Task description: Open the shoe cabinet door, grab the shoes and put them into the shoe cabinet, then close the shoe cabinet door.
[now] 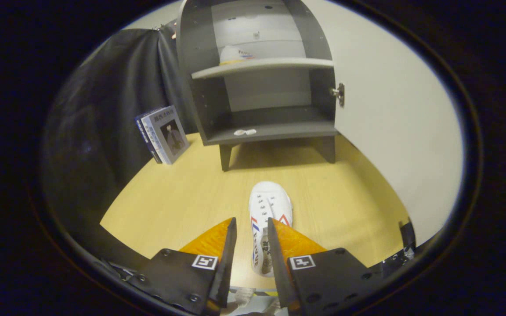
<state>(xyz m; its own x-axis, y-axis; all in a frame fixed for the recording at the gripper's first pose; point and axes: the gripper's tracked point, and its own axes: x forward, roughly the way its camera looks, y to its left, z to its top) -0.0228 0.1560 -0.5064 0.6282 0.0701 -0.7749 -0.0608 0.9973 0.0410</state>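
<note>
Gripper view: gripper parted astride a white shoe; open cabinet beyond, book beside it.

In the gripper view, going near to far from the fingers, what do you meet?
Gripper, fingers either side of the white shoe on the floor → open cabinet → second shoe on its upper shelf.

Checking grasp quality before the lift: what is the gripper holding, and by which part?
The gripper has the white shoe between its fingers at the heel end, toe pointing at the cabinet; whether both fingers press cannot be told.
</note>
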